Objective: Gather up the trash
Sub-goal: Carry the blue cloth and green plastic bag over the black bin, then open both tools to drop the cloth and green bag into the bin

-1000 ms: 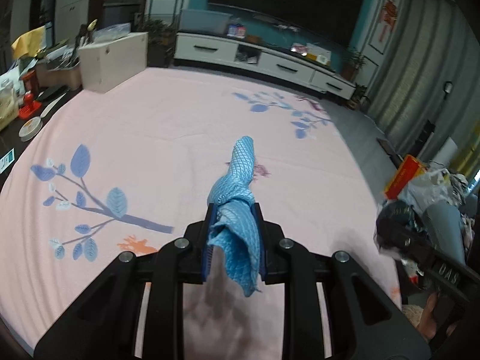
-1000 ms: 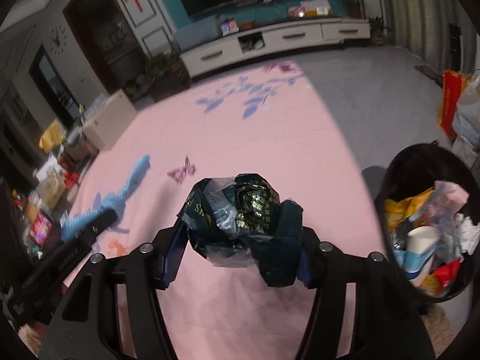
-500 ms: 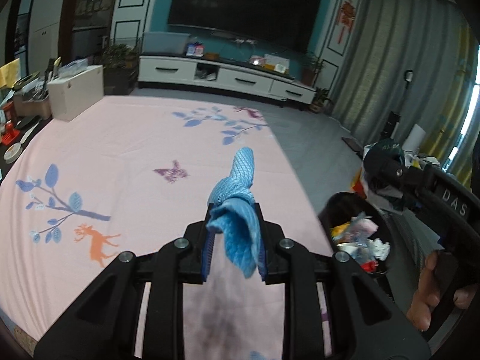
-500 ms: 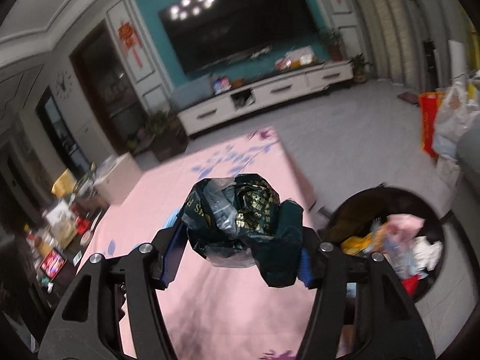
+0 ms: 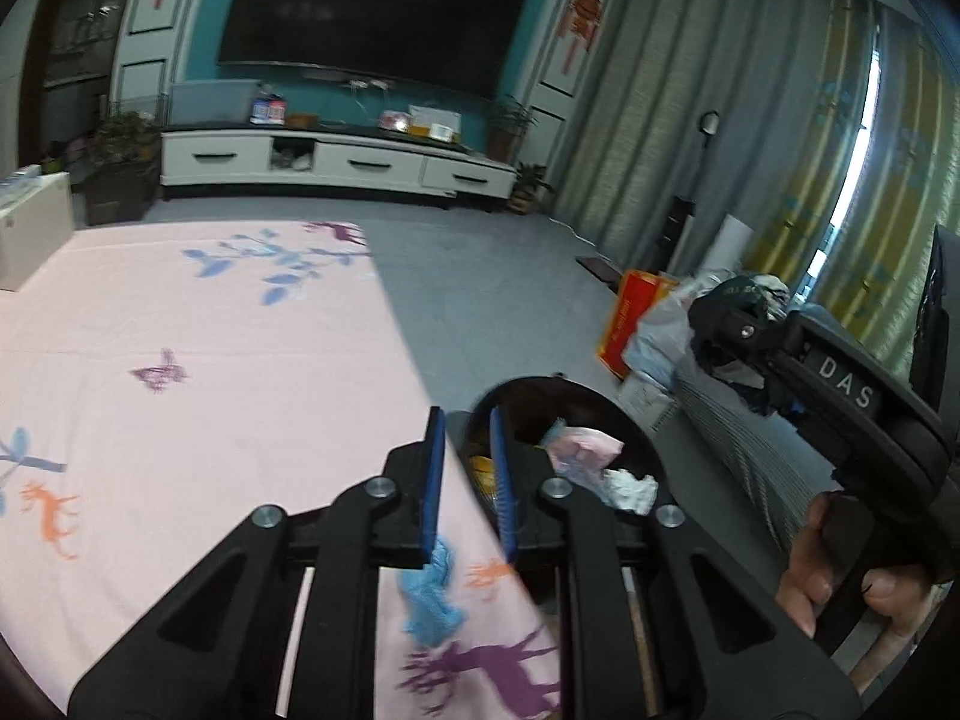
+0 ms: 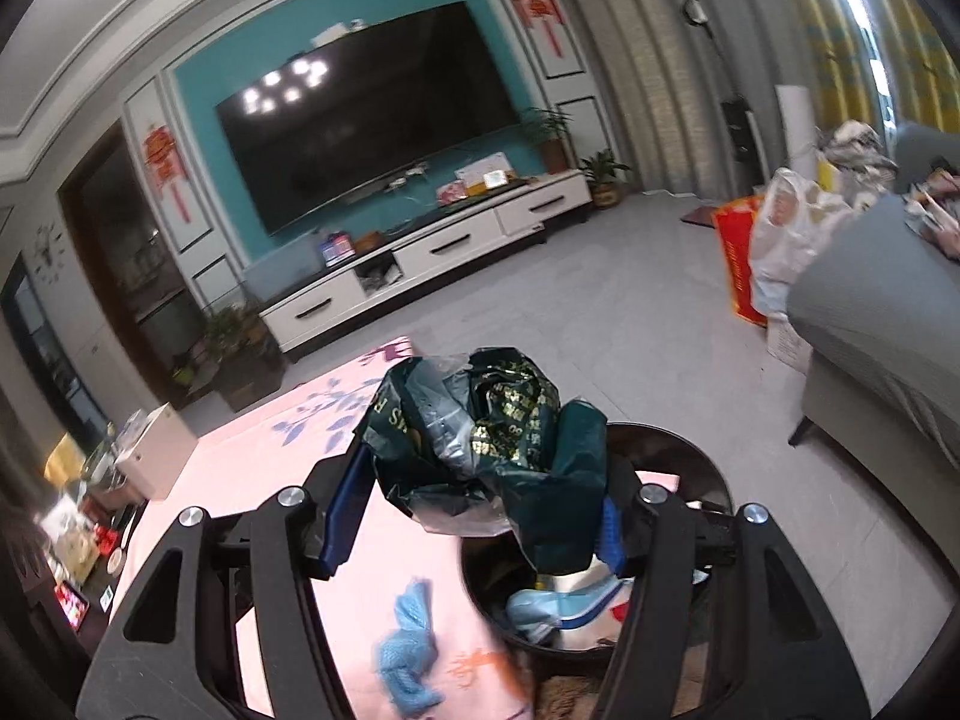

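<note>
Left gripper parted, holding nothing; blue cloth below it, lower centre, on pink sheet. Right gripper clamped on dark green bag, above black bin (paper trash inside).

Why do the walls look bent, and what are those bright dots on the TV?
Both views use fisheye lenses, so straight walls and curtains bow. The dots on the TV in the right wrist view are reflected lights. In the left wrist view, the blue cloth is smeared by motion blur and the window glares.
</note>
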The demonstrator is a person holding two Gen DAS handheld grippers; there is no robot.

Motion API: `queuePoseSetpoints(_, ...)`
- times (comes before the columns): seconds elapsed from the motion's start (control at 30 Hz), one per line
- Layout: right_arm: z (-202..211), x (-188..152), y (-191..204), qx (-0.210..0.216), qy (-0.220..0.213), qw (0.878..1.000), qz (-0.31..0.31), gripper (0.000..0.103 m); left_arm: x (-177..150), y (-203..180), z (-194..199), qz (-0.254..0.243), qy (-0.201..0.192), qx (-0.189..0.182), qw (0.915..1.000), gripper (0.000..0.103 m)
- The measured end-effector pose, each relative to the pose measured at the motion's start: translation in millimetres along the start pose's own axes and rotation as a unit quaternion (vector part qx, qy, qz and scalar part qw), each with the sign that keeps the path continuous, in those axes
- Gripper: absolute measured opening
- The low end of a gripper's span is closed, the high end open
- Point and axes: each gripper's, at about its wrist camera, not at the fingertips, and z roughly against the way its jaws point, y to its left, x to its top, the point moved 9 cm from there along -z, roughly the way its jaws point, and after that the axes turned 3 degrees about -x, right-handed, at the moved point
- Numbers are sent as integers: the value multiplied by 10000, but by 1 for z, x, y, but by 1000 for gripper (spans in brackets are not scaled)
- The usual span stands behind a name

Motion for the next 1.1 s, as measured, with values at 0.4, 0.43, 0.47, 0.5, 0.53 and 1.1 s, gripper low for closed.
queuePoseSetpoints(0.4, -28, -15, -45, -191, 444, 9977, -484, 61, -34, 51, -50, 650, 931, 490, 9923, 46)
queuePoseSetpoints(0.43, -28, -16, -45, -185, 455, 9976, -491, 61, -41, 54, -53, 711, 1047, 480, 9908, 47)
queuePoseSetpoints(0.47, -29, -16, -46, -180, 467, 9975, -501, 61, -45, 56, -56, 744, 1128, 445, 9898, 52)
queuePoseSetpoints(0.5, -30, -17, -47, -177, 484, 9973, -515, 61, -53, 56, -61, 794, 1280, 371, 9879, 58)
queuePoseSetpoints(0.53, -31, -18, -47, -183, 518, 9971, -518, 61, -60, 55, -67, 819, 1432, 329, 9857, 58)
queuePoseSetpoints(1.1, -45, -21, -67, -311, 730, 9946, -673, 61, -85, 34, -108, 585, 1677, 411, 9832, 29)
